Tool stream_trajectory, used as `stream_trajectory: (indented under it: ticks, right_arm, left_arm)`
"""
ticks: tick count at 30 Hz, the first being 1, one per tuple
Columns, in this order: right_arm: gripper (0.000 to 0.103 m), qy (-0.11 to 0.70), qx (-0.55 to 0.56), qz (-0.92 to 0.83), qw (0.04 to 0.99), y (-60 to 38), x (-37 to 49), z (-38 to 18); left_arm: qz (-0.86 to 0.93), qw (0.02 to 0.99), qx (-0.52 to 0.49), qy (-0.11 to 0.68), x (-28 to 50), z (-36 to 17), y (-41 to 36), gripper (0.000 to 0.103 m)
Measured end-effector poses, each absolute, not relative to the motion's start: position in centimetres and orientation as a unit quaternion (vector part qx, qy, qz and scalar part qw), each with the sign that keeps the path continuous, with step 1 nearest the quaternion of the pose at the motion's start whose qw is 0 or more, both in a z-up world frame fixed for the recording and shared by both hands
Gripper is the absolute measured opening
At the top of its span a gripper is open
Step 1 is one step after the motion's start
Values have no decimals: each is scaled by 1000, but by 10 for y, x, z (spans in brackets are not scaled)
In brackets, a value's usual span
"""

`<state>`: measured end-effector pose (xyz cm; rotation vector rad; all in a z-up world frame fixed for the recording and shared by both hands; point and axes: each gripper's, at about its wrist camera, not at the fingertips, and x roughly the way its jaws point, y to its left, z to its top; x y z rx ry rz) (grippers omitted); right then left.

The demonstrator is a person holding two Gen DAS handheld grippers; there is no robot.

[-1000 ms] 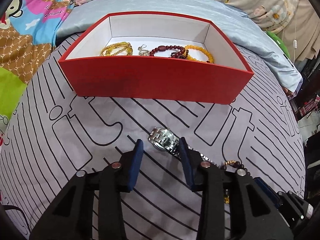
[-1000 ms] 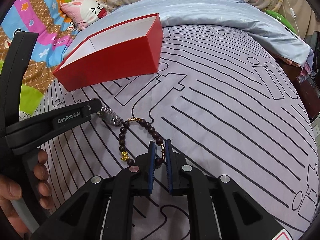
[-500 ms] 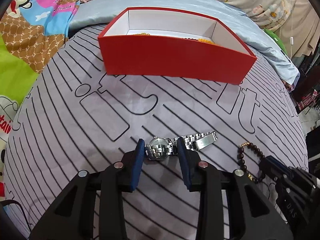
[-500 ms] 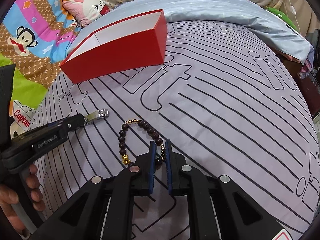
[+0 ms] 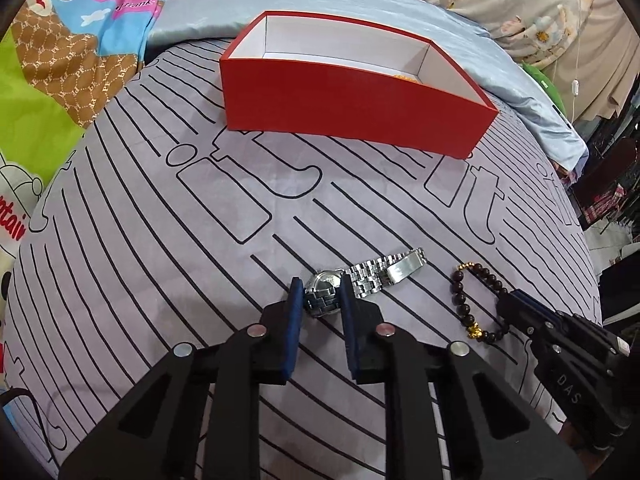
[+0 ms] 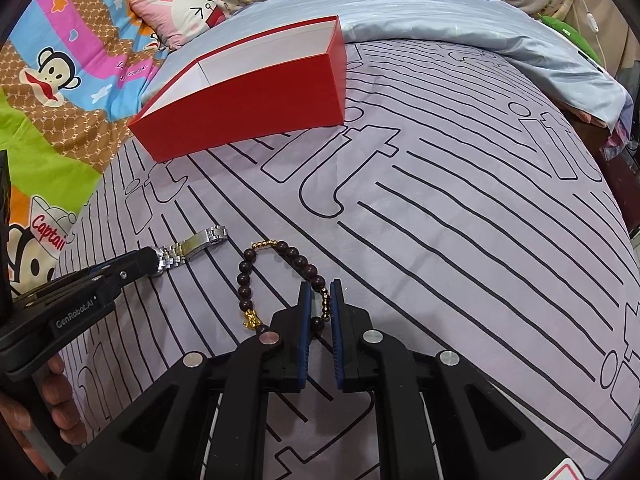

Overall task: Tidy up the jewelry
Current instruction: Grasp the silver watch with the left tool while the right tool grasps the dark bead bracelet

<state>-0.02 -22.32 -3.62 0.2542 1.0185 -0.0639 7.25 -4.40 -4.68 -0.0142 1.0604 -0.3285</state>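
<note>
Jewelry awaiting sorting lies on a grey line-printed bedspread (image 5: 168, 264), with a red box (image 5: 344, 108) standing farther back, well apart from both pieces. At left, the left gripper (image 5: 320, 292) has its blue pads narrowed around the case of a silver watch (image 5: 326, 286), apparently touching it on both sides, while the steel band (image 5: 390, 270) trails off to the right along the cloth. Just beside that, a dark beaded bracelet (image 6: 276, 276) with gold spacers and a small gold charm lies in a loop, and the right gripper (image 6: 319, 292) is pinched nearly closed on the strand at its near edge.

Judging from these views, the watch is the likelier trouble: the pads bear on a smooth, rounded case, so it could twist or slip out on the lift, and the loose band may swing and catch the box wall on the way in. The bracelet is held by a single bead or the cord between beads; it could slide through the pads, or its hanging loop could snag the rim.

Room to move looks generous. Open bedspread runs between the two pieces and the box, and nothing stands in the way. The two grippers work close together, so a shared lift risks a knock. The box's near wall must be cleared before either piece is let go; a little yellow shows inside.
</note>
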Motion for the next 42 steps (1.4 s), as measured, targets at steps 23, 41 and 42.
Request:
stream_trajectory:
  ticks: [23,41,42]
  right_arm:
    - [8,485,127,-22,865,-219,-1,-31]
    - [0,466,128,-12,875,-215,-2,-12]
    - [0,466,129,-12,875,-215,-2,-13]
  left_arm:
    - [-219,842,49,490,52,-53,-57,23]
    - [-239,839,-5,489,47,-24,-51,11]
    - [-239,840,-8,486,47,-20,-50,11]
